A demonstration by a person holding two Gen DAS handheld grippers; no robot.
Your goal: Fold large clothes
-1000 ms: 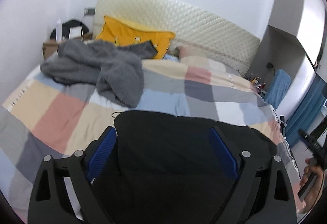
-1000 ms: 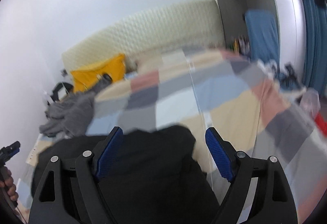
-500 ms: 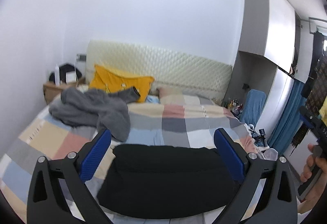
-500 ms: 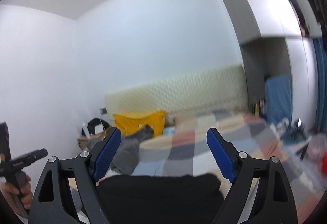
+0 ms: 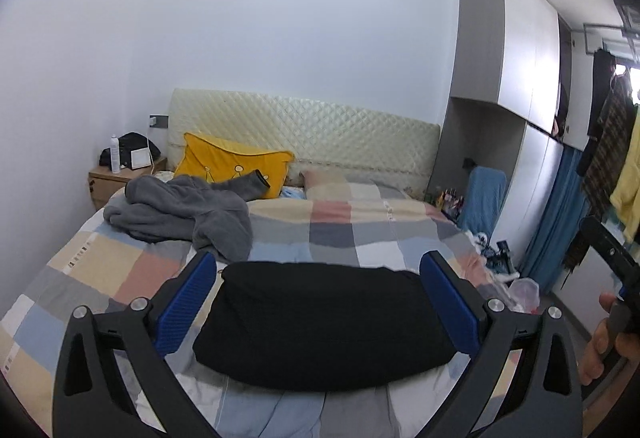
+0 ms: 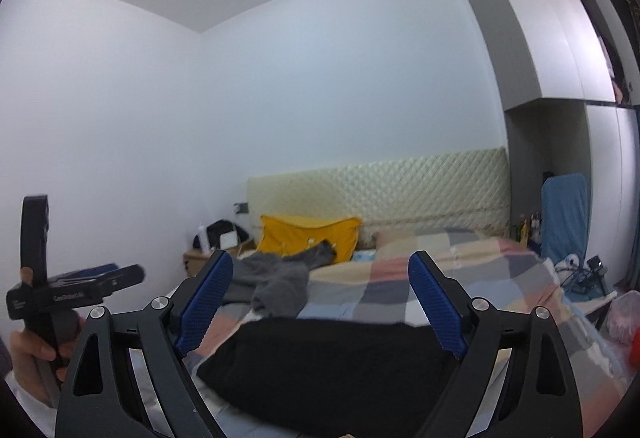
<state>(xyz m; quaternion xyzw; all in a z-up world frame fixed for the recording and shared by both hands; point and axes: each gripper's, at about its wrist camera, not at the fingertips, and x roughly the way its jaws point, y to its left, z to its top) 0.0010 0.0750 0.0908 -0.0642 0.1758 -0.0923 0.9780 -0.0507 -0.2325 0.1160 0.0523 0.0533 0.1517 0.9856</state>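
Observation:
A black garment (image 5: 324, 322) lies folded into a flat rectangle on the near part of the checked bedspread (image 5: 340, 226); it also shows in the right wrist view (image 6: 332, 366). A crumpled grey garment (image 5: 180, 214) lies further back on the left, also seen in the right wrist view (image 6: 276, 278). My left gripper (image 5: 318, 302) is open and empty, held above and in front of the black garment. My right gripper (image 6: 320, 302) is open and empty, likewise raised off the bed. Each gripper's body shows at the edge of the other's view.
A yellow pillow (image 5: 232, 166) leans on the quilted headboard (image 5: 320, 134). A wooden nightstand (image 5: 120, 182) with a bottle and bag stands at the left wall. A wardrobe (image 5: 516, 78), a blue chair (image 5: 484, 194) and floor clutter are on the right.
Both grippers have lifted up and back from the black garment, so the views now show the whole bed and walls. The black garment stays folded on the bed.

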